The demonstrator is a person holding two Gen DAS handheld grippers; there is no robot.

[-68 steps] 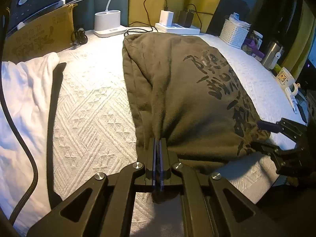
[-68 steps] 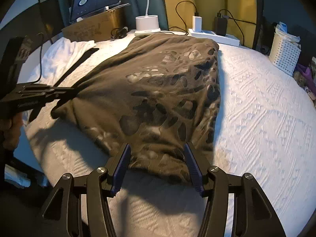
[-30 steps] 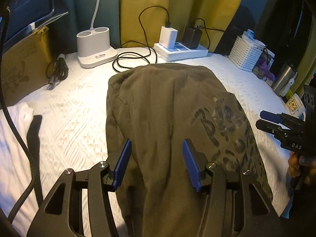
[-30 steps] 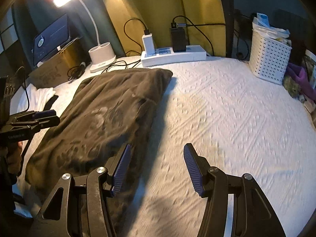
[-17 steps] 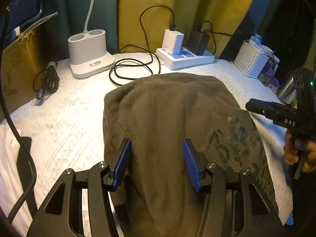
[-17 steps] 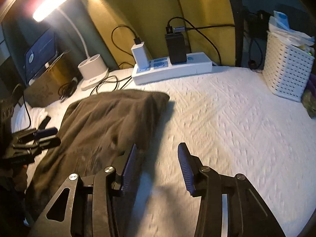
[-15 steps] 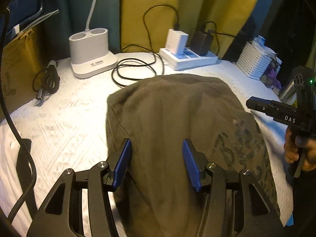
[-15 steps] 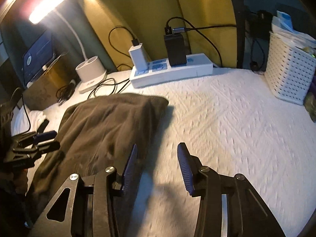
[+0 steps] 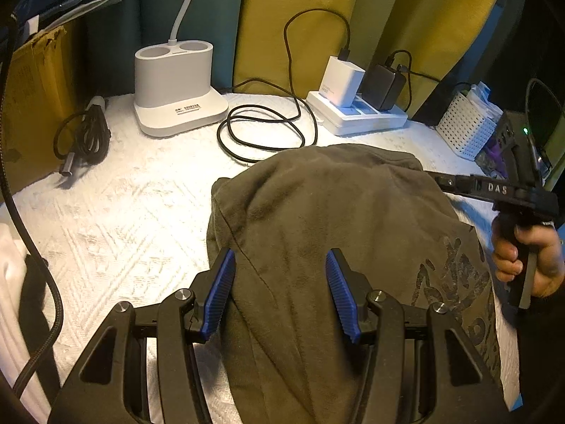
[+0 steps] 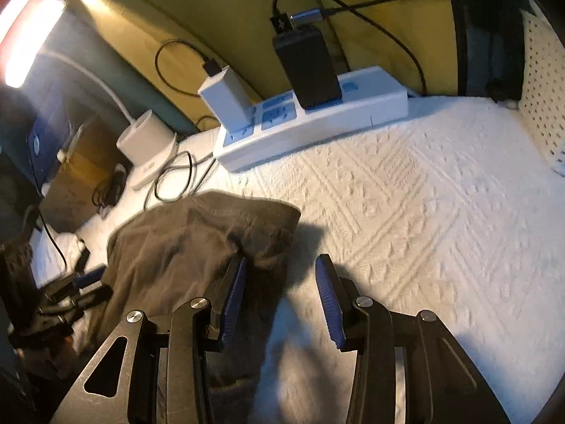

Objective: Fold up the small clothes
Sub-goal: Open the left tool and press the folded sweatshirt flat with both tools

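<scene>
A dark olive garment with black print lies lengthwise on the white textured tablecloth. My left gripper is open and empty, its blue pads spread above the garment's middle. My right gripper is open and empty, over the garment's far right corner. The right gripper also shows at the right of the left wrist view, level with that corner. The left gripper appears at the left of the right wrist view.
A white lamp base, a coiled black cable, a power strip with chargers and a white basket stand along the far edge. A cardboard box and white cloth lie left.
Both grippers have moved forward along the garment towards its far end. The left gripper, shut on the near hem 2.3 s ago, let go and is open.
</scene>
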